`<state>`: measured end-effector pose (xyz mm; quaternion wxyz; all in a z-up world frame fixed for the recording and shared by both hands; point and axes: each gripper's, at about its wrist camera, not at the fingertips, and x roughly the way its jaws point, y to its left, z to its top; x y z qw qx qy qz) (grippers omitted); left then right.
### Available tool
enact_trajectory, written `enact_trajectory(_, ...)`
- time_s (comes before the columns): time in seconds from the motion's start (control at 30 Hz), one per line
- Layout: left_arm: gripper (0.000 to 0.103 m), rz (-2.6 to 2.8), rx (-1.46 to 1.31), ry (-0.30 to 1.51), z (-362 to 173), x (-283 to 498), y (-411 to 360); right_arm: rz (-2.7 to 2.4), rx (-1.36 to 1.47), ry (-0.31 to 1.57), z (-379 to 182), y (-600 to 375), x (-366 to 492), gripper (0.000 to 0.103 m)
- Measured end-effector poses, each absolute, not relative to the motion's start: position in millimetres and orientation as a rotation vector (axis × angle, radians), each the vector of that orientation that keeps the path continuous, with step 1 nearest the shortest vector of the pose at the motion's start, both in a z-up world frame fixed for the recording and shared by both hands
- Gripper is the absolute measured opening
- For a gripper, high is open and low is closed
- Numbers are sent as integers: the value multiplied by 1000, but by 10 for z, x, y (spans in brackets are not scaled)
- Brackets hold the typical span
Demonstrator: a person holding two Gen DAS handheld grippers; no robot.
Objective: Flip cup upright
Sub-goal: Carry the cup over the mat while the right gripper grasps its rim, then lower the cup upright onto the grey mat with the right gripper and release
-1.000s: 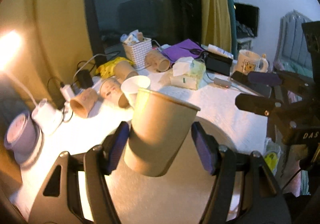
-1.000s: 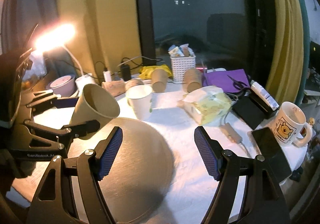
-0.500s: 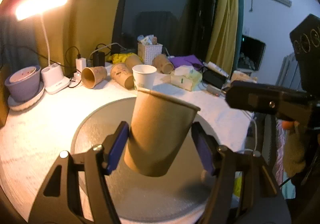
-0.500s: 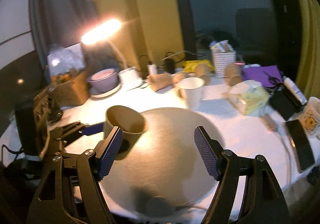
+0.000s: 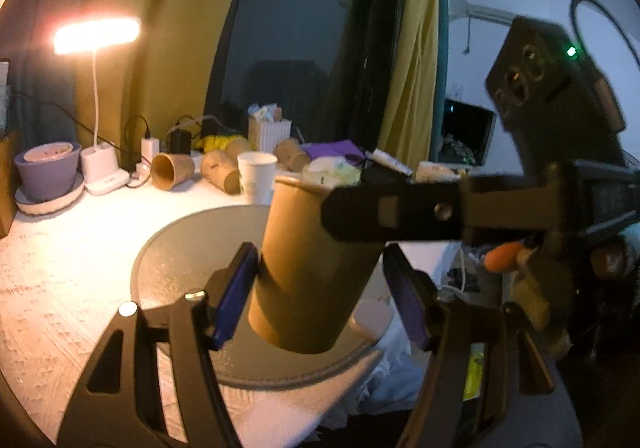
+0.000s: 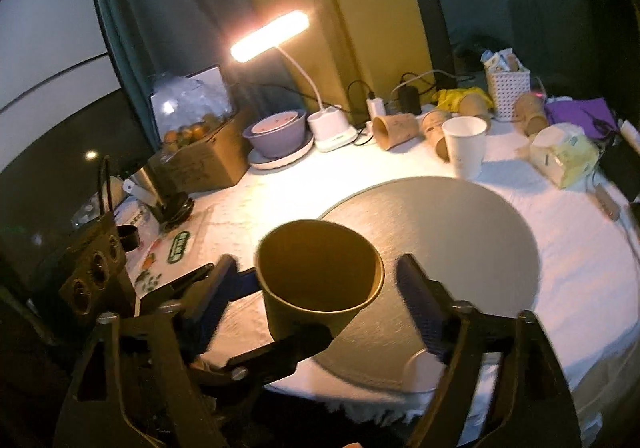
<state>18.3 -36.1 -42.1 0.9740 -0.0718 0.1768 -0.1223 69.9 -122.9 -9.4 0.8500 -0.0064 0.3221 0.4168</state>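
Observation:
My left gripper (image 5: 324, 292) is shut on a brown paper cup (image 5: 308, 268), mouth up and slightly tilted, held above the near edge of a round grey mat (image 5: 180, 260). In the right wrist view the same cup (image 6: 320, 288) sits between my right gripper's (image 6: 324, 304) open blue pads, which stand apart from it. The left gripper's fingers (image 6: 276, 356) clamp its lower wall from the left. The right gripper's finger (image 5: 400, 212) crosses in front of the cup's rim in the left wrist view.
A white paper cup (image 6: 466, 146) stands upright behind the mat. Several brown cups (image 6: 396, 130) lie on their sides near a white basket (image 6: 508, 88), lamp base (image 6: 332, 126), purple bowl (image 6: 276, 132) and tissue pack (image 6: 564, 156). The table edge (image 6: 400, 412) is close below.
The left gripper has carried the cup back toward the near edge of the mat. The right gripper has swung in so its open jaws now straddle the cup.

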Motion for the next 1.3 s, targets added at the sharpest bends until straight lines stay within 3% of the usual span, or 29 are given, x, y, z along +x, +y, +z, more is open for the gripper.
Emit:
enact_trajectory(0.4,66,-295,-147,297,-372,50,-351,925,20,745,-149,-1195,746,90)
enact_trajectory(0.67,66,-308,-175,295,-391,24,-302,960,14,768,-194,-1126,732,75)
enact_trajectory(0.83,67,-313,-183,313,-421,66,-289,956,6,776,-215,-1106,761,72)
enact_trajectory(0.97,78,-320,-200,352,-482,117,-281,935,-10,774,-224,-1078,782,70)
enact_trajectory(1.3,78,-327,-220,436,-655,204,-240,863,-61,731,-216,-1039,973,70)
